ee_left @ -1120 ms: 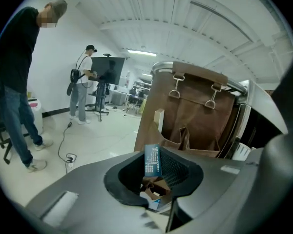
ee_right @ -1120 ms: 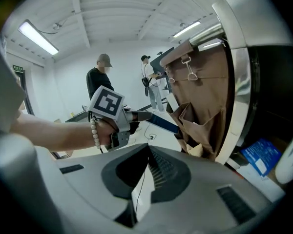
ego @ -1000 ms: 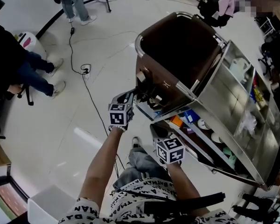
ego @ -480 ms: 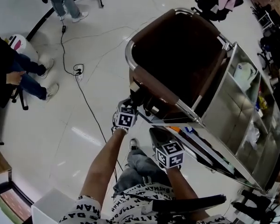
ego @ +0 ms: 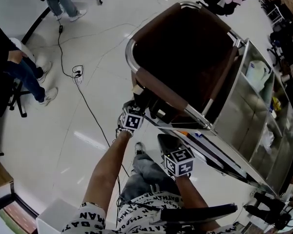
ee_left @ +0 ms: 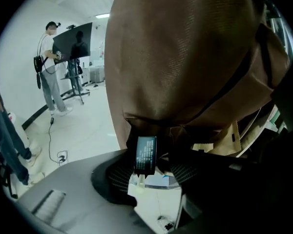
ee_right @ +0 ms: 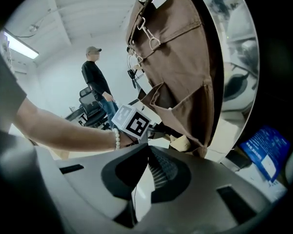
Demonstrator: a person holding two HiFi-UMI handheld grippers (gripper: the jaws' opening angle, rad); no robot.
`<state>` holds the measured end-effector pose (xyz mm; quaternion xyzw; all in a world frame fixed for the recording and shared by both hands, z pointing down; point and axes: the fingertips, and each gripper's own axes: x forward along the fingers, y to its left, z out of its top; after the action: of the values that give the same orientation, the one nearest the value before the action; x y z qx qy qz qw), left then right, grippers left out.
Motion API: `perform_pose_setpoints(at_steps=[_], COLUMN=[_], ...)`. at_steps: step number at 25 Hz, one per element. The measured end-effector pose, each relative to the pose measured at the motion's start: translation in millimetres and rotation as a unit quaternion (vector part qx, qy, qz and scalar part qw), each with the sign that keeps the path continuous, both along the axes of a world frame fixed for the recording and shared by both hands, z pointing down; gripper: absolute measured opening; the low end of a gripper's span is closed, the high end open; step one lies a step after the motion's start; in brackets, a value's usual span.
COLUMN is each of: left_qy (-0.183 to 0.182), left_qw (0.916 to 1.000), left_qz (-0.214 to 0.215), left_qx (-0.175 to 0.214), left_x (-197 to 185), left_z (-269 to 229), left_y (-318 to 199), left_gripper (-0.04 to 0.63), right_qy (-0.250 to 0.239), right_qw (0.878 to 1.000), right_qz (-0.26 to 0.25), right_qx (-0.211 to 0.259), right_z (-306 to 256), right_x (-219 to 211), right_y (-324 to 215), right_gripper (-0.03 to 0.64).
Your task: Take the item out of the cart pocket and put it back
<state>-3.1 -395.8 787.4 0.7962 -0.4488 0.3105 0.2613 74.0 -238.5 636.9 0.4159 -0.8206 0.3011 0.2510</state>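
A brown fabric bag (ego: 185,48) hangs on the steel cart (ego: 249,116), with pockets (ee_right: 185,111) sewn on its side. My left gripper (ego: 138,103) is at the bag's lower front corner. In the left gripper view a small dark sachet with white print (ee_left: 146,155) stands upright between the jaws of that gripper (ee_left: 151,172). The jaws are opening: the sachet is by the left pad, with a gap to the right pad. White packets (ee_left: 154,182) lie just below it. My right gripper (ego: 167,141) hangs lower, by the cart's shelf edge, shut (ee_right: 147,150) with nothing in it.
The cart's steel shelves (ego: 263,130) hold bottles and packets at the right. A black cable (ego: 88,96) and its plug (ego: 78,72) lie on the white floor. People stand and sit at the left (ego: 19,67). A white box (ego: 58,218) is at bottom left.
The left gripper has drawn in close under the bag's front corner and stays there. The right gripper has hardly moved. The head view has swung towards the bag.
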Motion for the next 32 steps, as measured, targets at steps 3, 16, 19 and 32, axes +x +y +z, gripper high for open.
perform_pose_setpoints(at_steps=[3,16,19,32], left_qy=[0.017,0.126,0.192,0.245], left_qw=[0.9997,0.9825,0.9659,0.9360], left_qz=[-0.004,-0.124,-0.158,-0.193], left_qx=[0.019,0.057,0.071,0.162], left_x=[0,-75,-89,-117], left_z=[-8,-110,-156,-286], left_y=[2,111,168,360], left_gripper=[0.238,0.307,0.248,0.002], right_qy=[0.001,-0.001,-0.003,0.010], right_qw=[1.000,0.998,0.997,0.983], right_qz=[0.000,-0.028,-0.039,-0.129], right_qx=[0.002,0.056,0.072,0.132], right_z=[-2,-50,-71,-131], right_x=[1,-15,-23,-68], right_y=[2,26,50,148], right_gripper=[0.003,0.003,0.003,0.003])
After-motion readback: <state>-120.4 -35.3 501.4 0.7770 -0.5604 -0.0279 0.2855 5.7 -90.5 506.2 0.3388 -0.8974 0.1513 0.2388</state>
